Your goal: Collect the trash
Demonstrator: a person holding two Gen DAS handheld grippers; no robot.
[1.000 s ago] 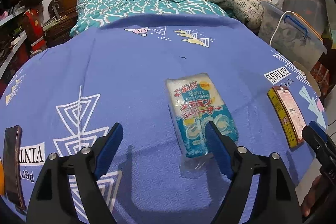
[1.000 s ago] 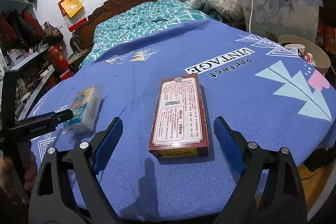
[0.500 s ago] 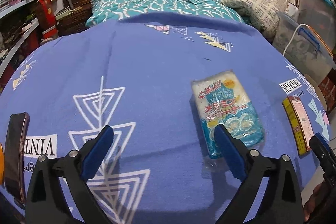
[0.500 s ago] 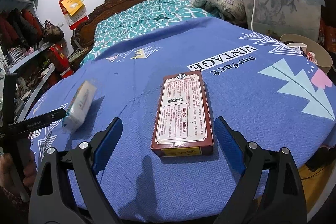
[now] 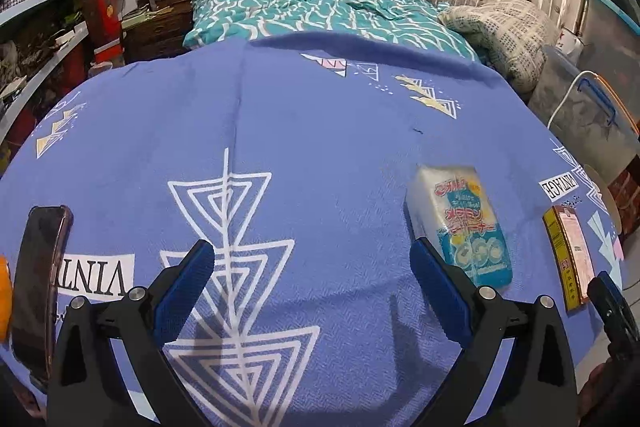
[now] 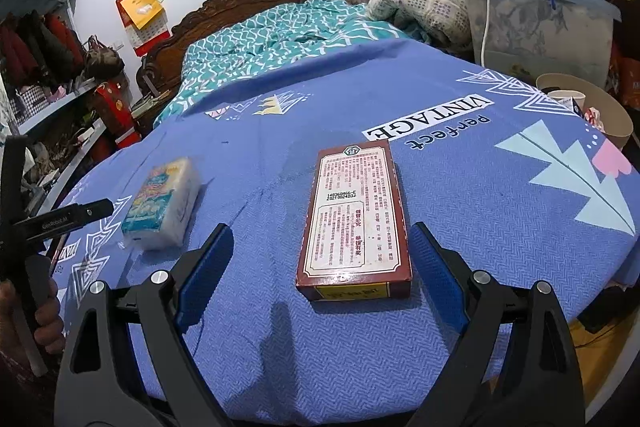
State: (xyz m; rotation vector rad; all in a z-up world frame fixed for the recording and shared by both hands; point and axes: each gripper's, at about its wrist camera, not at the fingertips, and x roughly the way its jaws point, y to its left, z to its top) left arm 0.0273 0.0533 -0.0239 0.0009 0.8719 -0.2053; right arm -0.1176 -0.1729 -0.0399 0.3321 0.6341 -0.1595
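Note:
A white and blue sponge packet (image 5: pixel 464 223) lies on the blue patterned cloth (image 5: pixel 304 131), just beyond and right of my left gripper's right finger. My left gripper (image 5: pixel 312 271) is open and empty over the bare cloth. The packet also shows in the right wrist view (image 6: pixel 162 203). A dark red flat box (image 6: pixel 356 215) lies on the cloth between the fingers of my right gripper (image 6: pixel 320 259), which is open and not touching it. The box shows at the right edge of the left wrist view (image 5: pixel 570 257).
A phone (image 5: pixel 38 287) lies at the cloth's left edge. A tan round bin (image 6: pixel 592 105) with cups and scraps stands beyond the table's right edge. Clear storage boxes (image 6: pixel 536 23) are behind it. A bed (image 5: pixel 312 3) lies behind, shelves (image 5: pixel 44 39) at left.
My left gripper has swung left, so the sponge packet has gone from between its fingers to outside the right finger. The packet has shifted a little on the cloth. The right gripper has barely moved.

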